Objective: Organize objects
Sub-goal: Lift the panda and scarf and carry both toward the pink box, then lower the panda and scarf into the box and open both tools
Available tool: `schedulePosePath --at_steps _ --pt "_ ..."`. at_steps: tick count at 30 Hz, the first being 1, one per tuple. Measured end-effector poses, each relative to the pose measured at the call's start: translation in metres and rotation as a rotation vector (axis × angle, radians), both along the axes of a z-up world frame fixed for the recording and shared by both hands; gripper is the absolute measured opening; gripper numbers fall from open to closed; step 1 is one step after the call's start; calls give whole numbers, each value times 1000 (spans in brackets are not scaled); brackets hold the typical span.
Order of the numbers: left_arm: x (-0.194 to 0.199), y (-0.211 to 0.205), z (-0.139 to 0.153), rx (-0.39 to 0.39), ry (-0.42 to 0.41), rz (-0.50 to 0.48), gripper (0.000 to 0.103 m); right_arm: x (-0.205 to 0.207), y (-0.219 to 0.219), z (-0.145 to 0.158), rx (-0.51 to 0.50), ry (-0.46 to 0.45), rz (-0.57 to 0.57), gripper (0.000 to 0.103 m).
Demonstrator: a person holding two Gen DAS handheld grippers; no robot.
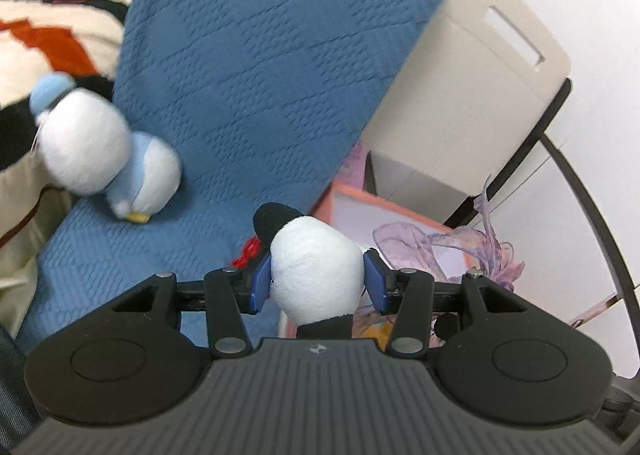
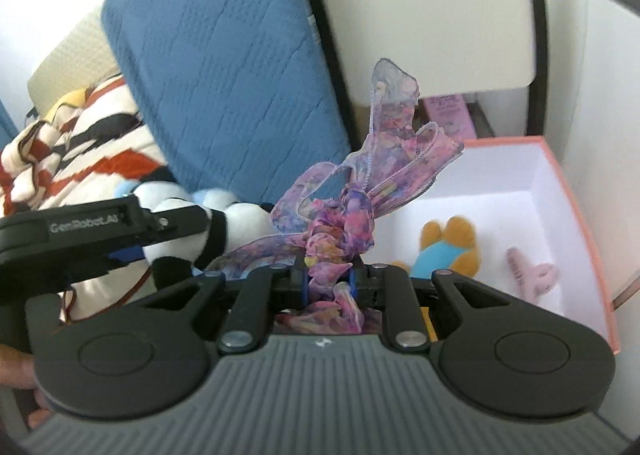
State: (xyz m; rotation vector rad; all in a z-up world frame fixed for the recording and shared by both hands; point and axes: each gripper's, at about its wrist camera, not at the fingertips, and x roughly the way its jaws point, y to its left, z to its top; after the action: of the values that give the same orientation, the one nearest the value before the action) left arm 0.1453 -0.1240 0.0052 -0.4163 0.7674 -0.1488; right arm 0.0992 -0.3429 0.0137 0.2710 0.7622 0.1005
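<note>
Left tongs (image 1: 318,281) are gripping a panda plush (image 1: 316,275), right tongs (image 2: 328,279) pinching a ribbon (image 2: 352,191); box (image 2: 576,215) is holding two toys, penguin (image 1: 108,151) waiting.

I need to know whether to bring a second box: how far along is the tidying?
Partly done. The pink box already holds an orange-and-blue plush and a pink item. In hand: the left gripper clamps a panda plush, and the right gripper is pinching a purple ribbon. Left: a blue-and-white penguin plush lies on the blue cushion.
</note>
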Motion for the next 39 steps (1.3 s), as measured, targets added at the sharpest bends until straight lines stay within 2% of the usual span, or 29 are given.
schedulePosePath --at_steps 6,11,16,24,32,39 --pt "14 -39 23 7 -52 -48 54 1 -35 12 -1 -19 -45 21" --pt "26 -73 22 -9 -46 -91 54 3 -58 7 -6 -9 -80 21" --pt "39 -100 3 -17 -11 -126 54 5 -83 -9 -12 30 -120 21" --pt "56 -137 -48 -2 89 -179 55 8 -110 -56 -8 142 -163 21" --pt "67 -155 -96 16 183 -211 54 13 -126 -102 -2 263 -189 21" --pt "66 -153 -98 20 183 -224 54 14 -128 -108 -13 287 -195 23"
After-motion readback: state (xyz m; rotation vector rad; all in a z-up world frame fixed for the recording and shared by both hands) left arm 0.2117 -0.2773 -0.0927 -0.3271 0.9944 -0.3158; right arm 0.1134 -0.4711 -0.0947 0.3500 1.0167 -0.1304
